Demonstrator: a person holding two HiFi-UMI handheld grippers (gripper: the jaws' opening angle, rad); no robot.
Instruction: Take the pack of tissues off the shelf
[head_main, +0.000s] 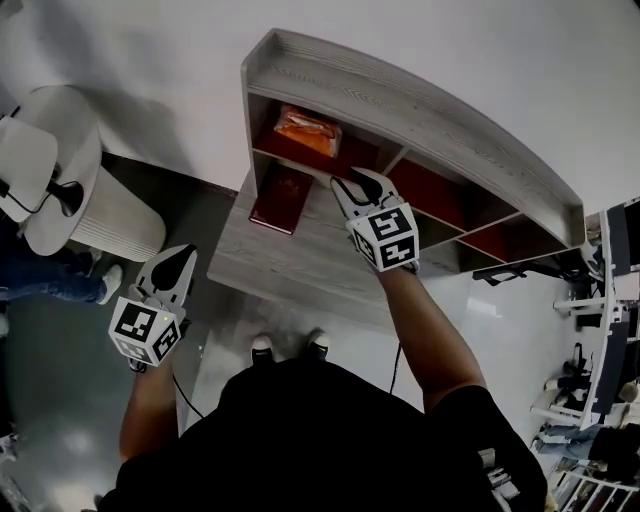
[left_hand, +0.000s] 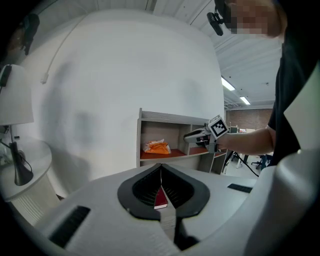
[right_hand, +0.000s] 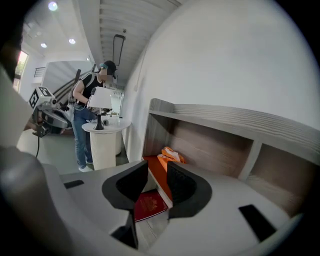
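Note:
The orange pack of tissues (head_main: 308, 130) lies in the left compartment of the wooden shelf (head_main: 420, 120), on its red board. In the right gripper view the pack of tissues (right_hand: 170, 156) is straight ahead, beyond the jaws. My right gripper (head_main: 352, 185) hovers over the desk surface just short of that compartment, open, with nothing between its pads (right_hand: 182, 187). A dark red booklet (head_main: 281, 197) lies flat on the desk below the pack. My left gripper (head_main: 172, 262) hangs back at the lower left, away from the shelf, its jaws together and empty. From there the pack (left_hand: 158, 147) shows far off.
A round white side table (head_main: 95, 215) with a lamp stands left of the shelf. In the right gripper view, a person in jeans (right_hand: 82, 130) stands beside it. The shelf's other compartments (head_main: 430, 195) run to the right. Racks with clutter (head_main: 590, 400) fill the far right.

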